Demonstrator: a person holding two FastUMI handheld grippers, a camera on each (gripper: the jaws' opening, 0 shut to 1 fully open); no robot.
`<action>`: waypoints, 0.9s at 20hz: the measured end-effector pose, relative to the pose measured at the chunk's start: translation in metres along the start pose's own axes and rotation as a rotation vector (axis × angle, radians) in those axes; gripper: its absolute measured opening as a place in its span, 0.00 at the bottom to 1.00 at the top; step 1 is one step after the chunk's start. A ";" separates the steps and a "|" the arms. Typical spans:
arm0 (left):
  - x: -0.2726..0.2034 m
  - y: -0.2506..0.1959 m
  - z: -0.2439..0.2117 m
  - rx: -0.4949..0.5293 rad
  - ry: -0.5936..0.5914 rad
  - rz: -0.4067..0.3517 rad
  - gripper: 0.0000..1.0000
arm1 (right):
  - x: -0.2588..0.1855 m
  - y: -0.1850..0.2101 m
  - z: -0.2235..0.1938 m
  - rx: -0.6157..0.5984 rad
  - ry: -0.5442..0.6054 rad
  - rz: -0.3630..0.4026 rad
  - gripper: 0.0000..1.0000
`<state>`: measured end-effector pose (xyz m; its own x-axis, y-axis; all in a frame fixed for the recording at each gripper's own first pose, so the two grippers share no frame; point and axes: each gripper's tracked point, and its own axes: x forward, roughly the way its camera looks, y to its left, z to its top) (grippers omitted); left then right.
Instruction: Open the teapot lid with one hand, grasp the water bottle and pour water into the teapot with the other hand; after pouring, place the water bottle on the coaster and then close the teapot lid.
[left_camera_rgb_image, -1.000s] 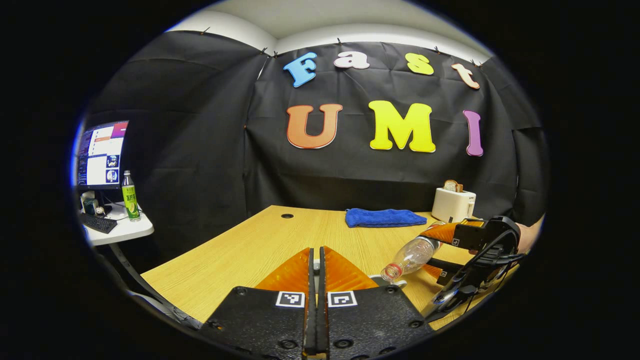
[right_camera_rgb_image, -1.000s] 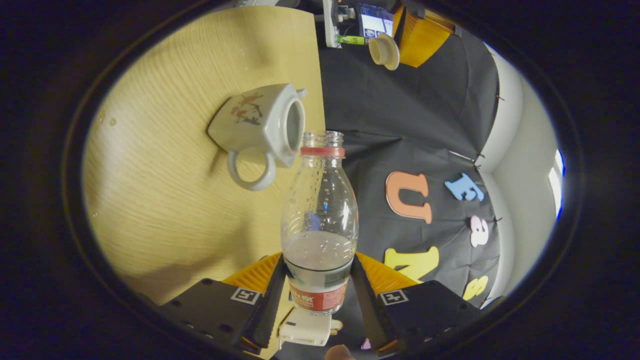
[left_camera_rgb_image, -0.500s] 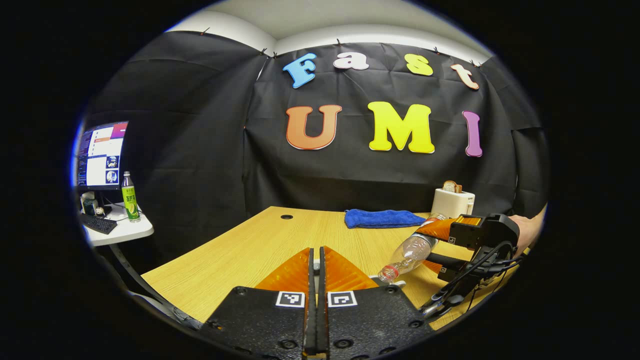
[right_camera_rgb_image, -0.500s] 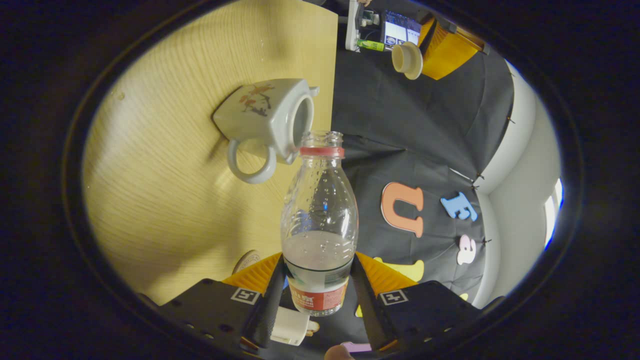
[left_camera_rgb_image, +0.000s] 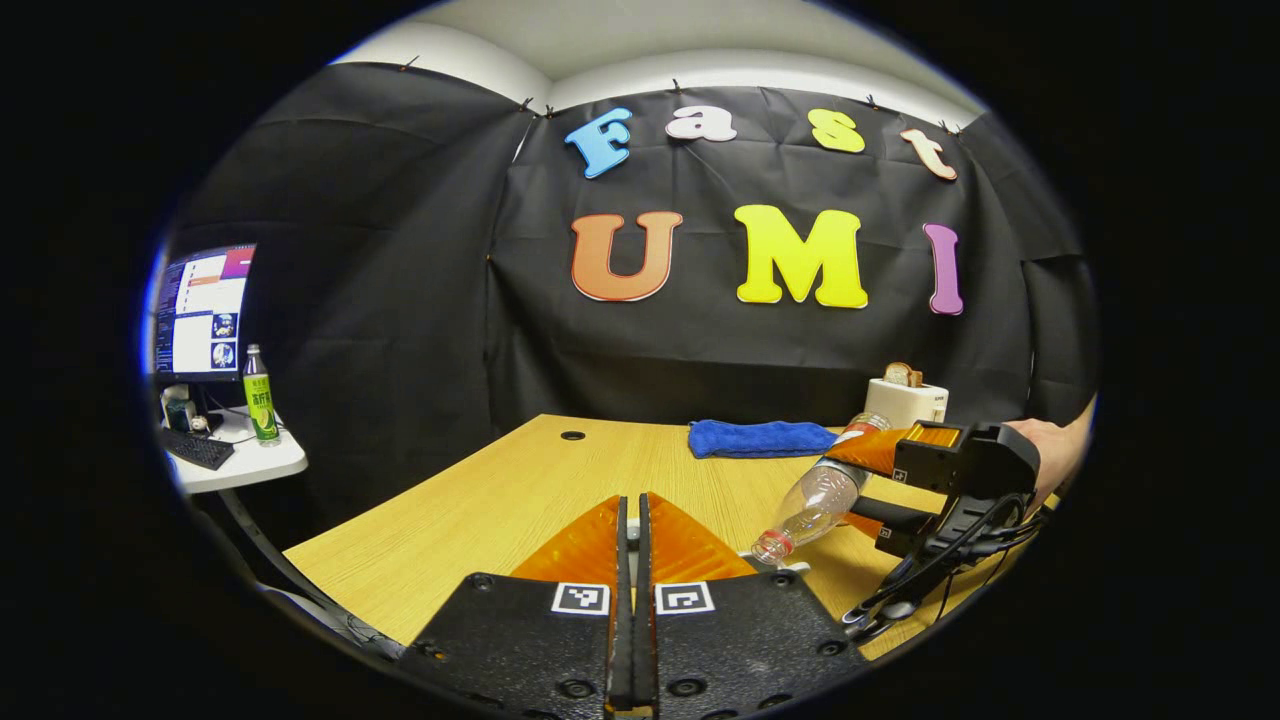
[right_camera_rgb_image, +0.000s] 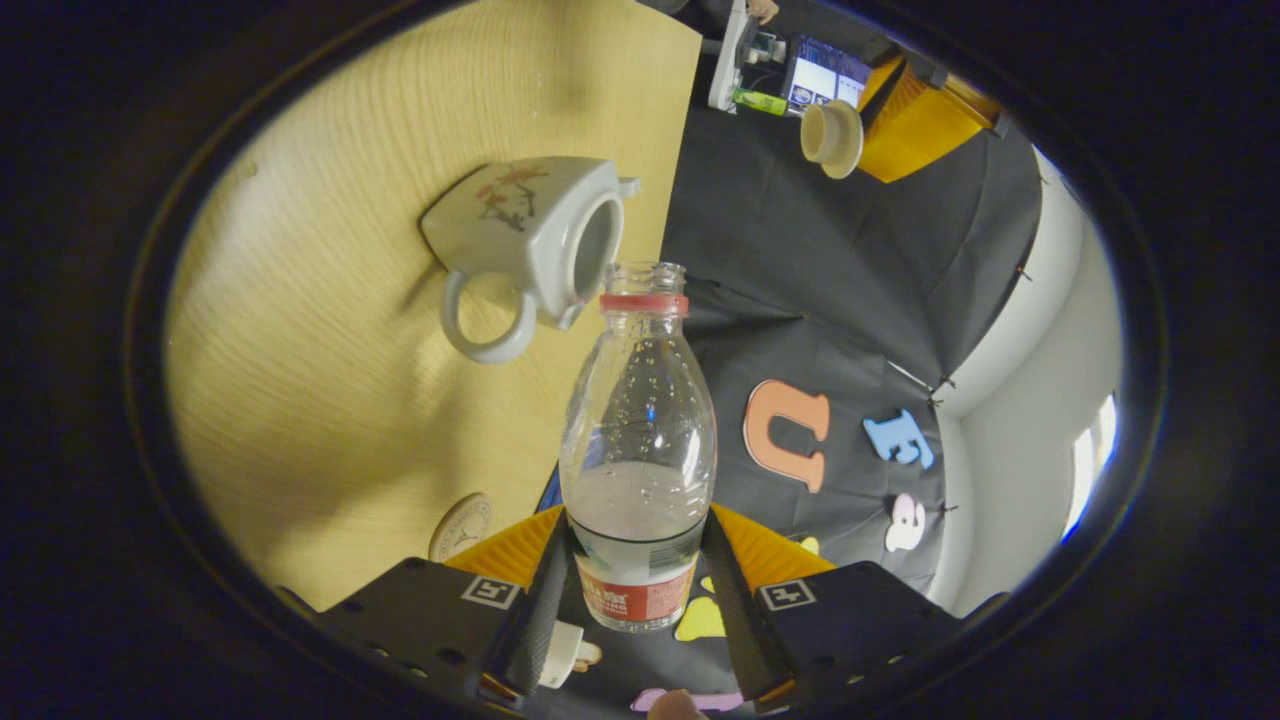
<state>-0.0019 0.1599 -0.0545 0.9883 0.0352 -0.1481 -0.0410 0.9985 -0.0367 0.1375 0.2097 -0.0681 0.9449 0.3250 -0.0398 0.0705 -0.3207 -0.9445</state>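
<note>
Wooden table (left_camera_rgb_image: 480, 500) holds blue cloth (left_camera_rgb_image: 765, 437), toaster (left_camera_rgb_image: 905, 400); monitor (left_camera_rgb_image: 205, 310) left.

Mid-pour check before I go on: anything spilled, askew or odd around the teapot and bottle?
Nothing stands out. The right gripper holds the water bottle tipped, its open mouth near the teapot opening. The lid is held off by the left gripper. No puddle shows on the table; the coaster is bare.

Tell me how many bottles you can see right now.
2: a clear water bottle gripped by the right gripper, tipped near the teapot, and a green bottle on the side desk.
</note>
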 end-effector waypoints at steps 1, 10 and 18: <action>0.000 0.002 0.000 0.000 -0.001 0.004 0.02 | 0.000 -0.001 -0.001 -0.006 0.001 0.002 0.71; 0.000 0.004 0.000 -0.007 0.000 0.006 0.03 | -0.001 -0.006 -0.001 -0.048 0.003 -0.004 0.72; 0.000 0.002 0.001 -0.003 -0.004 -0.007 0.02 | -0.003 -0.014 -0.004 -0.085 0.004 -0.016 0.71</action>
<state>-0.0020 0.1619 -0.0536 0.9892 0.0285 -0.1438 -0.0347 0.9986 -0.0405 0.1346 0.2100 -0.0532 0.9448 0.3269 -0.0231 0.1125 -0.3896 -0.9141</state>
